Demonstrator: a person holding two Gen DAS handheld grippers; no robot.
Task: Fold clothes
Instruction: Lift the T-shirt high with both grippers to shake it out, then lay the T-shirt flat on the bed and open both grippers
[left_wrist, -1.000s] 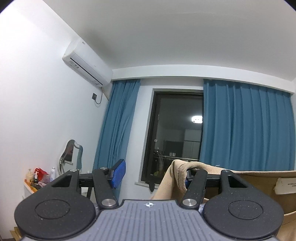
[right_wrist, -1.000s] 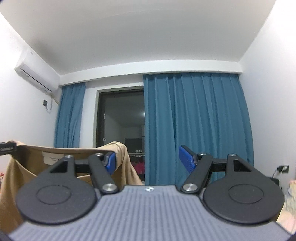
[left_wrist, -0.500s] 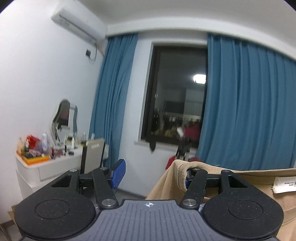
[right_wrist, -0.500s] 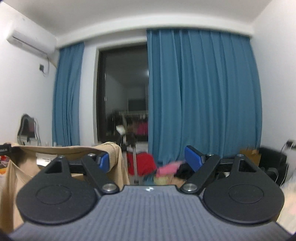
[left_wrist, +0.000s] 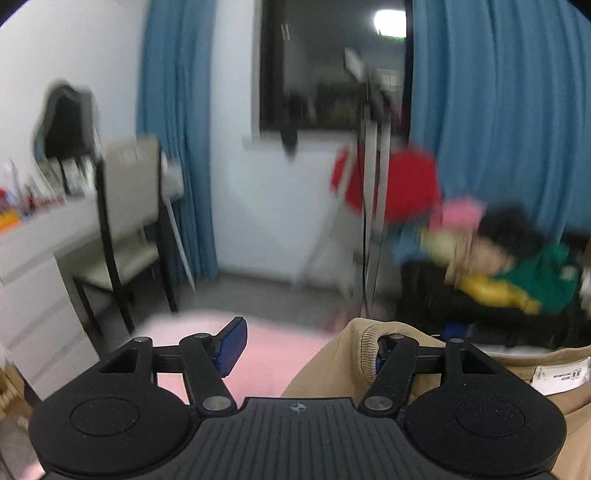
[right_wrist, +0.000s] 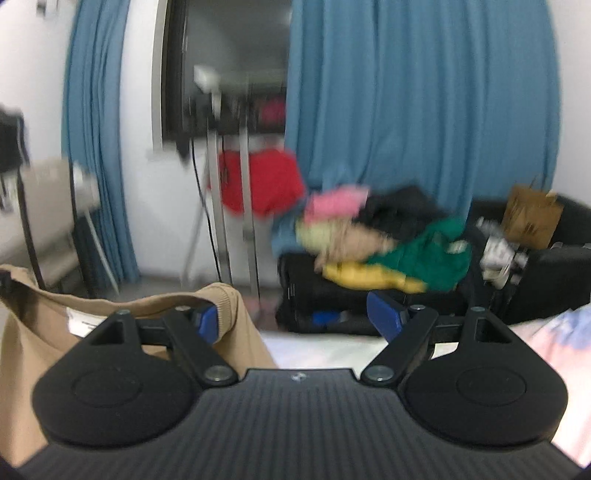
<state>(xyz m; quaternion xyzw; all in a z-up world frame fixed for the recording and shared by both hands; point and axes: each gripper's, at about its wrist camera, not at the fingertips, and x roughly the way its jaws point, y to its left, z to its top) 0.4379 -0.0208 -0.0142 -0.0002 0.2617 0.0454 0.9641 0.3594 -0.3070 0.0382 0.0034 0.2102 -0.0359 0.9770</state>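
Both views have swung down from ceiling to the bed (left_wrist: 258, 354), so the tan sweater (left_wrist: 332, 365) is being lowered to spread. Left claw (left_wrist: 306, 350) and right claw (right_wrist: 295, 317) stand wide apart, its collar hooked over one finger each.

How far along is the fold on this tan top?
No fold is visible yet. The tan top hangs by its ribbed collar, draped over one finger each of the open left gripper and right gripper. Laying it on the pink bed cover and folding remain, plus the clothes pile.
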